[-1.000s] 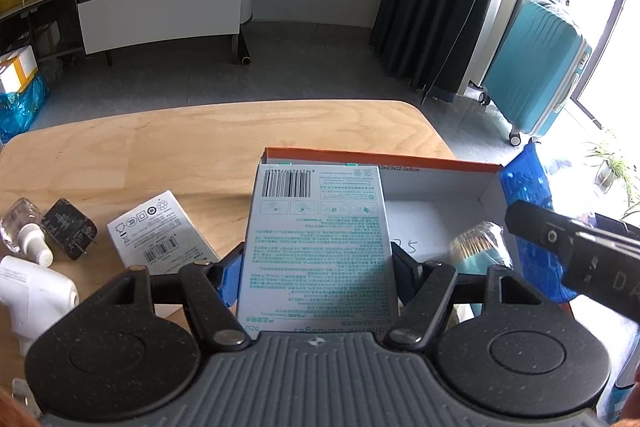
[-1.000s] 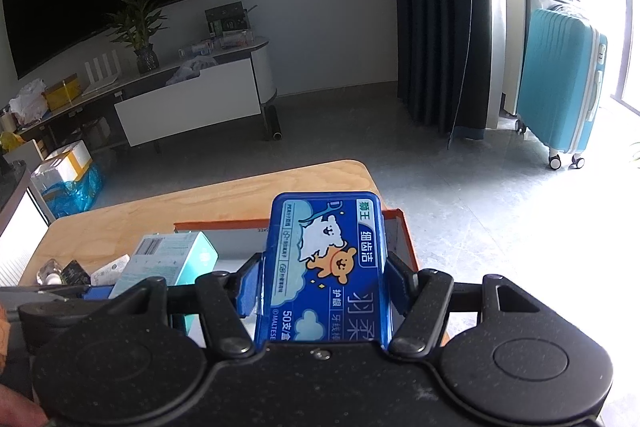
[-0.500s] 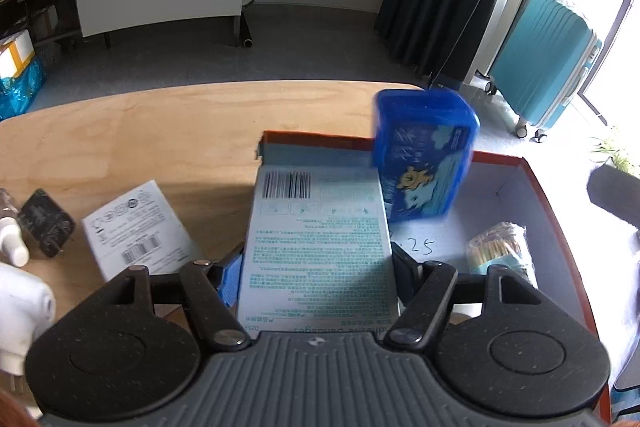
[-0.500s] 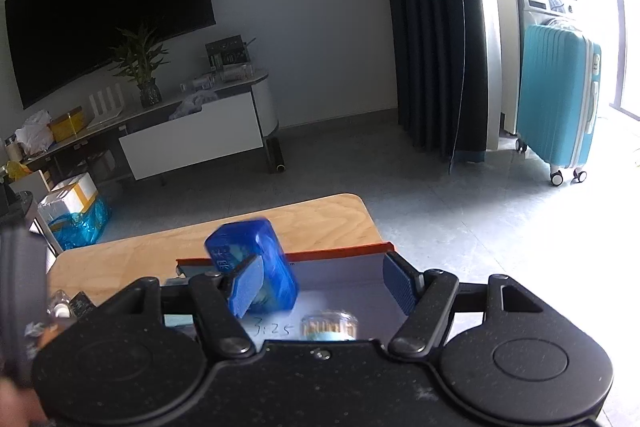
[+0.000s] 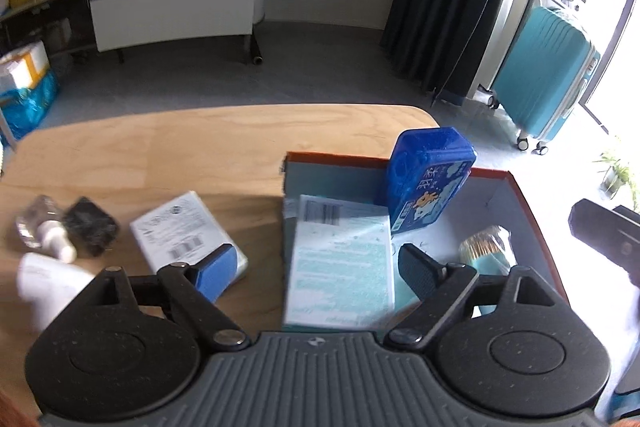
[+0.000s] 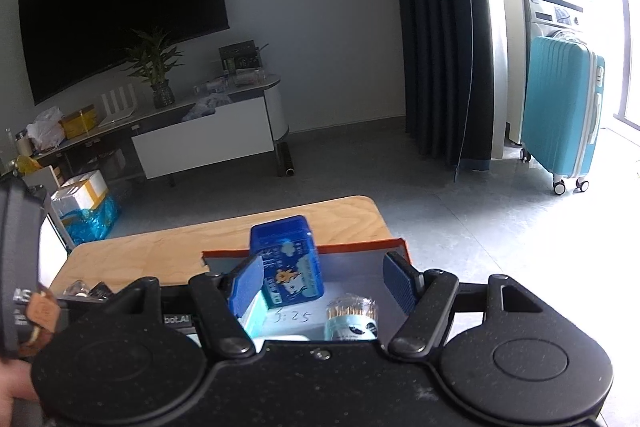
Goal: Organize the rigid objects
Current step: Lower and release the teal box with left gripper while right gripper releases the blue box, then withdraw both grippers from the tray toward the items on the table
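Observation:
An orange-rimmed cardboard box [image 5: 532, 211] sits on the wooden table [image 5: 200, 155]. Inside it, a pale teal carton [image 5: 340, 259] lies flat at the left. A blue floss box [image 5: 428, 183] leans against the back wall; it also shows in the right wrist view [image 6: 288, 267]. A toothpick jar [image 5: 486, 251] lies at the right. My left gripper [image 5: 316, 267] is open above the teal carton, holding nothing. My right gripper [image 6: 320, 279] is open and empty above the box [image 6: 360, 251].
On the table left of the box lie a white barcode carton [image 5: 184, 235], a black charger plug [image 5: 90, 227], a small clear bottle [image 5: 40, 227] and a white object [image 5: 48, 283]. A teal suitcase [image 5: 548, 75] stands on the floor beyond.
My left gripper opened and let go of the teal carton, which now lies in the box. The blue floss box, released by my right gripper, has settled against the back wall.

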Tool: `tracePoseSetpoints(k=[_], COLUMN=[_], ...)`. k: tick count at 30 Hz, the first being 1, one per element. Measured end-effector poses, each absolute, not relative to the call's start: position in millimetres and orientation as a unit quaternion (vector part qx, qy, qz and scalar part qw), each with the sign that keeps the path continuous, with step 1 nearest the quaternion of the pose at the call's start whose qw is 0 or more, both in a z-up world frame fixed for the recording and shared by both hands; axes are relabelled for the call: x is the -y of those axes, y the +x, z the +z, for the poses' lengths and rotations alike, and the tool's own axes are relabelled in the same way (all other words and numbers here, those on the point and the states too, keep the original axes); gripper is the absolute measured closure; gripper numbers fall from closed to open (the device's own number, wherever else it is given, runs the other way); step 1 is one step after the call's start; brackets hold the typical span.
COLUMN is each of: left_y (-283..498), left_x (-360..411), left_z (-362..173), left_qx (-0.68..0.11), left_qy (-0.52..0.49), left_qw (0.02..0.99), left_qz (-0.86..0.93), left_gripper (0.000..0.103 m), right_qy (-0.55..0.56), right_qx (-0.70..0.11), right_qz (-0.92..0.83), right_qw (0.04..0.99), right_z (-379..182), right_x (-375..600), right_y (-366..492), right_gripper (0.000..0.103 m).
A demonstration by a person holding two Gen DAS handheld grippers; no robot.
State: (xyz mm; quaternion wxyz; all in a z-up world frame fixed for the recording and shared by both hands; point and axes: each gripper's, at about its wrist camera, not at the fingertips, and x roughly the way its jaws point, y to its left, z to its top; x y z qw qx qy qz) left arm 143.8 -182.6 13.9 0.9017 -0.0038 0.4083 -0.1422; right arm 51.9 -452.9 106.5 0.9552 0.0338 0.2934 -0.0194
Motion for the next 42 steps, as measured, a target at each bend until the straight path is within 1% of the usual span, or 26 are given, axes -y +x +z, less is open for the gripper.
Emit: tracePoseSetpoints(k=[4,10,19,42], left_y=[128,112,91,70], left_x=[172,150,113,37], left_z=[23,30,36,35], left_qx=[-0.397,-0.393,-0.386,-0.380], left_qy=[0.012,0.016,0.009,-0.033], left_qw=[0.909,0.913,0.920,0.924], left_qz=[-0.123,-0.106,-0.072,-0.027], left_gripper=[0.007,0.005,0.005,0.005], right_qy=[0.034,0.029,0.022,-0.009], right_qx=[-0.303,-0.323,-0.338,-0.363], right_qz=[-0.016,-0.006,0.024,0.090], right_qw=[0.952,0.946,0.940,0.928], right_z=[106,100,94,81], right_x=[445,428,395,326], right_y=[50,44,39,33], right_gripper=[0.023,0.020,0.019,0.018])
